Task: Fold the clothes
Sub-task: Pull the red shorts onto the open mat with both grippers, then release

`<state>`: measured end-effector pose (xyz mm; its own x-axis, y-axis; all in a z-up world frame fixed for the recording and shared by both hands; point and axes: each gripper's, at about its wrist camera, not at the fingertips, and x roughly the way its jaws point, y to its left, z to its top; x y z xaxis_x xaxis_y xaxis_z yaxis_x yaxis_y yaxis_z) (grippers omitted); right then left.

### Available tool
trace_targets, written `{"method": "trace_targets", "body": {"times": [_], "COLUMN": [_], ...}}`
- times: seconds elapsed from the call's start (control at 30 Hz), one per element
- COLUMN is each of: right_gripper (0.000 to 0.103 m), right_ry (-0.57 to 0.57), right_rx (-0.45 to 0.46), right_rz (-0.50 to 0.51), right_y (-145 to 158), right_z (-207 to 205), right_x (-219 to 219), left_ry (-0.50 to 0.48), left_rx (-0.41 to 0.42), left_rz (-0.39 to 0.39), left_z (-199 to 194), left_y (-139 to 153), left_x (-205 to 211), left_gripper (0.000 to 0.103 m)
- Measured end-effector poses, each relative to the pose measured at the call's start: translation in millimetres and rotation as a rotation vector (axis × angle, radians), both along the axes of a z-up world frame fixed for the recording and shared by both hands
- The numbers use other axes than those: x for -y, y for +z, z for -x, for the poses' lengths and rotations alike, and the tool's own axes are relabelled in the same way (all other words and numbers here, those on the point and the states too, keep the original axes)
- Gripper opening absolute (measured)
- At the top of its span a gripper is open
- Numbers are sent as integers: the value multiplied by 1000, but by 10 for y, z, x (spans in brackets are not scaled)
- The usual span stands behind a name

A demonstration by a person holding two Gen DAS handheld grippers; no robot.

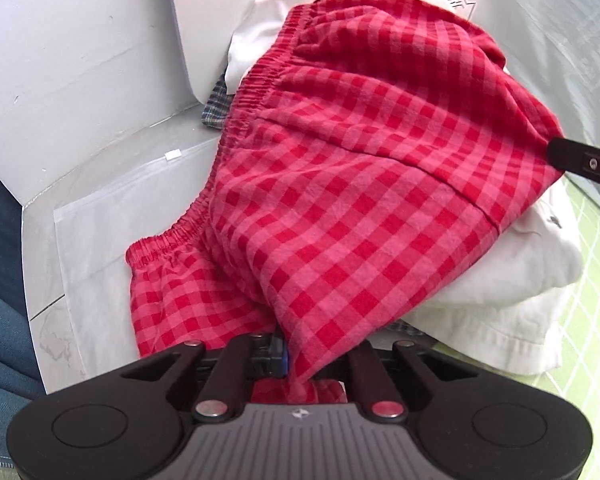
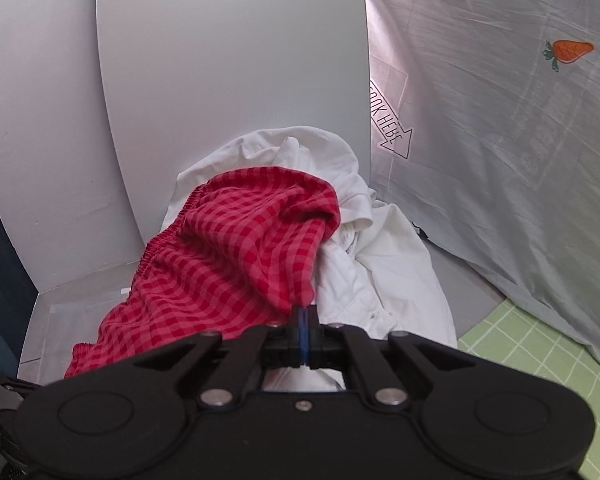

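Both tongs have hold of the red checked shorts point(image 1: 340, 184), which hang stretched between them above the heap of white clothes point(image 2: 384, 248). The left tongs point(image 1: 296, 364) are clamped on a bunched bit of cloth low down, the fabric running straight into their closed tips; the right tongs point(image 2: 305, 320) are pinched shut on an edge of the shorts just beside the white heap. The elastic waistband point(image 1: 236, 128) sags on the side away from the heap, towards the white board point(image 2: 228, 80) behind. It looks like a lifting and spreading step. Next, I judge, the shorts need pulling taut and laying flat clear of the heap.
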<state>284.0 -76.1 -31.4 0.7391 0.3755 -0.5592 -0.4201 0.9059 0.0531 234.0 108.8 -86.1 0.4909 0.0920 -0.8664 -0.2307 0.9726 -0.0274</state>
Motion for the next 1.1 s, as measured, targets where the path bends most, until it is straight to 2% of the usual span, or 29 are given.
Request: {"method": "trace_targets", "body": {"times": [0.13,0.23,0.4,0.53,0.6,0.77,0.83,0.9,1.0,1.1], "right_gripper": [0,0,0,0,0,0,1,1,10,37], "right_ry": [-102,-194,-390,-559,-640,-818,-860,-884,-910,-925], "right_rx": [-2,-15,-65,-145,-191,-306,-344,-372,-366,-336], "right_rz": [-1,1,33,66,74,72,67,62,76,83], "right_y": [63,48,-86,-268,-388,-632,-651,-661,-623,-537], "right_z": [389,726,1520,2253,2602,3536,3825,4049,4182,4213], "right_x": [297,583,1274,1916,2225,2903,3086,3190,3315,3437], "left_ry": [-101,-209,-427,-624,-734,-891,-952,-1014,-1027,-970], "left_rx": [32,39,18,-34,-68,-99,-111,-123,-93,-46], "left_rz": [12,26,24,35,40,48,50,53,51,69], "left_z": [302,549,980,1389,1646,2113,2299,2484,2599,2575], "left_y": [202,216,129,-66,-142,-202,-224,-247,-169,-27], "left_x": [256,553,1196,1740,2059,2625,2849,3072,3204,3187], "left_gripper": [9,9,10,12,16,22,29,42,53,64]}}
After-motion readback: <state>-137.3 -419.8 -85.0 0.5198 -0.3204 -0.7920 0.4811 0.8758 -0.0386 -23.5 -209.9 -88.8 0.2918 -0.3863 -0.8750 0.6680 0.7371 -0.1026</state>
